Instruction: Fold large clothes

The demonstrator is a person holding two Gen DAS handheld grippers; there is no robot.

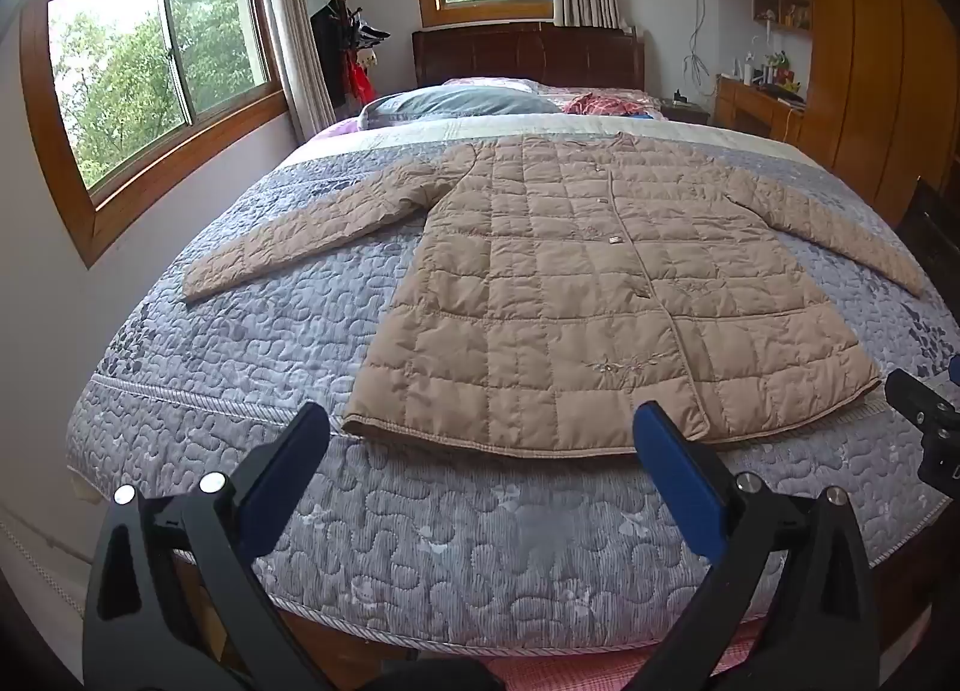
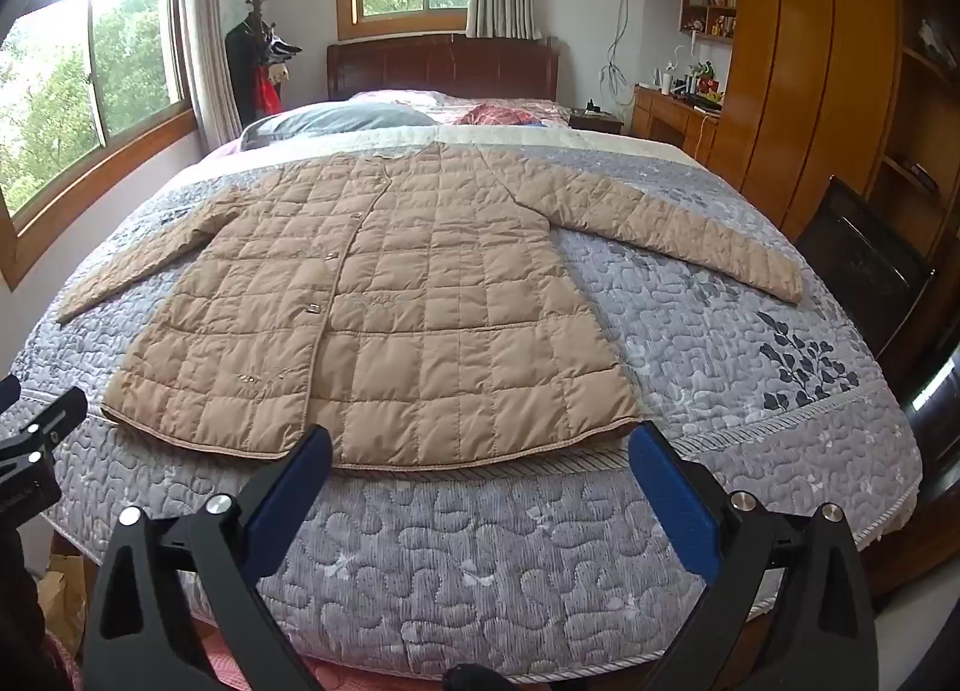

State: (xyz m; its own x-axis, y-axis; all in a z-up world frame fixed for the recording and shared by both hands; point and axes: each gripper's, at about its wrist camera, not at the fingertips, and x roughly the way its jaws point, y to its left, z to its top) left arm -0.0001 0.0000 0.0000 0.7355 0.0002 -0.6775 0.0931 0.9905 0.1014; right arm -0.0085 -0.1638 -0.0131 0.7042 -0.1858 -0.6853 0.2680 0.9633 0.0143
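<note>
Hovering short of the hem, both sets of fingers are spread wide and empty: left gripper (image 1: 480,445) sits over the quilt just before the coat's near hem, right gripper (image 2: 480,466) likewise, tips overlapping the hem edge in its own view, contact not confirmed. Both point down at a slant toward the bed. Tan quilted coat (image 1: 606,295) lies flat, front up and buttoned, on the grey patterned bedspread (image 1: 420,541), collar toward the headboard (image 1: 528,54), hem toward the foot. Left sleeve (image 1: 300,229) is spread out toward the window side, right sleeve (image 2: 678,229) toward the wardrobe side; neither is folded in yet. Judgement: folding hasn't started, the first grab is pending. To do it well, take each sleeve near the cuff, pinch the coat fabric only, not the bedspread under it, lift enough to clear, and lay the sleeve across the chest without dragging the body. The padding is puffy and slick, so grip deep. Then fold from the hem corners up toward the collar, both sides level.
</note>
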